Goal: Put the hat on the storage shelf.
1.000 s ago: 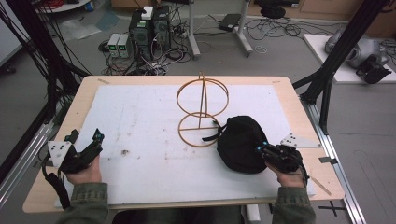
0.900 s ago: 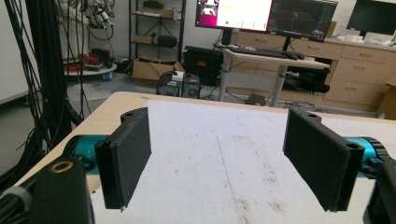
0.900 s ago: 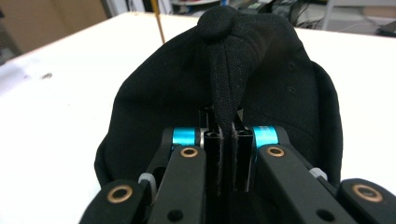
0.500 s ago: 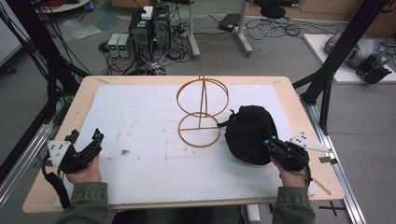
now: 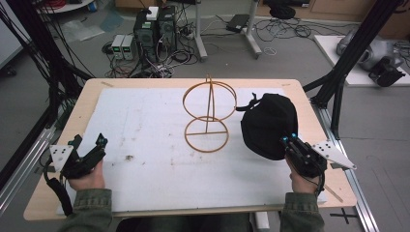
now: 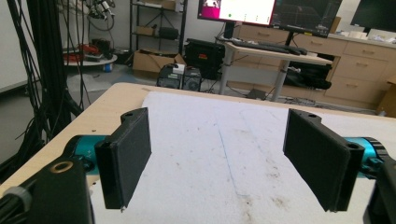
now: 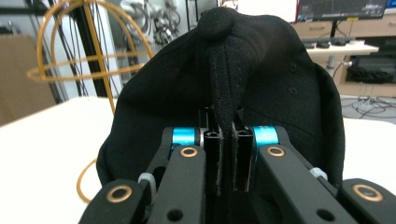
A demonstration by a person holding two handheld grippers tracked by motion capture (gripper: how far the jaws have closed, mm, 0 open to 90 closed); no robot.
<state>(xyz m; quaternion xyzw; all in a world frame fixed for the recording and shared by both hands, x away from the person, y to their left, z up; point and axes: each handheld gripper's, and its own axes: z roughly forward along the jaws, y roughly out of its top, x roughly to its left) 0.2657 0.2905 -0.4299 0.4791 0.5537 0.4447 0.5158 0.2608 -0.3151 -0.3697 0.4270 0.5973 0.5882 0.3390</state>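
While the right gripper (image 5: 290, 141) stands at the right side of the table (image 5: 92, 92), its jaws are clamped tight on a fold of the black cap (image 5: 269, 124). The right gripper view confirms the grip: a pinched ridge of cloth (image 7: 226, 70) runs down from the cap's top button (image 7: 214, 23) and passes between the two closed jaws. The cap is black woven fabric with visible stitched seams and small eyelet holes (image 7: 293, 66) on its panels. Its crown is bunched and rounded, not lying flat. A short strap or loop (image 5: 248, 104) projects from its far left edge. The cap sits on the right part of the white mat (image 5: 145, 121), just to the right of the orange wire stand (image 5: 208, 116); whether it touches the stand cannot be told.

The stand consists of a flat ring at its base, an upright rod and a larger hoop at the top.

The left gripper (image 5: 89, 152) rests at the near left of the mat, well apart from the cap. Its jaws stand wide, with nothing between them, and the stained mat shows through the gap in the left gripper view.
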